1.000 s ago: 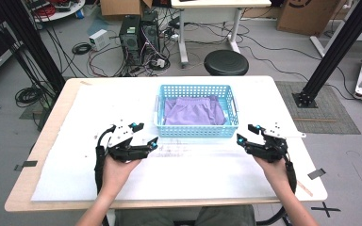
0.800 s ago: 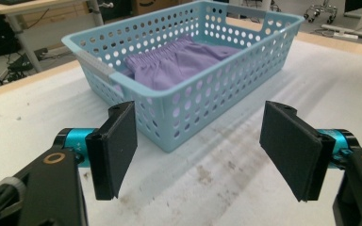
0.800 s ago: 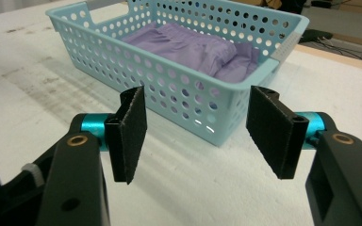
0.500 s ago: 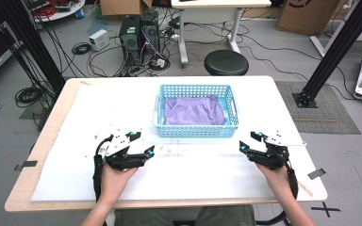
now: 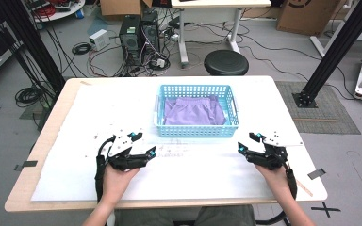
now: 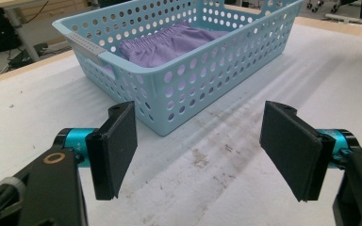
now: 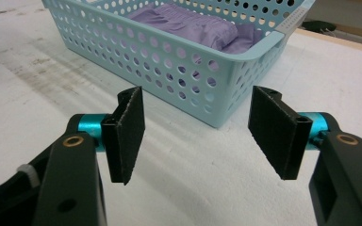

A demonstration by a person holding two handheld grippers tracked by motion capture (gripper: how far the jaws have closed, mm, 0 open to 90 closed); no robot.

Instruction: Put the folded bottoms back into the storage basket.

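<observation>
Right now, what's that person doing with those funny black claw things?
A person at a white table holds a gripper in each hand. The left gripper and right gripper sit low over the table, near the front corners of a blue basket. Both have their fingers spread open, holding nothing. A purple cloth lies folded inside the basket, and neither gripper touches it.

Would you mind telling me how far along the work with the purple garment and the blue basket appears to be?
Done, apparently: the purple garment lies folded inside the blue basket. In hand: nothing; the left gripper and right gripper are both open, empty and apart from the basket, near the table's front edge. Left: seemingly nothing, judging by this layout.
</observation>
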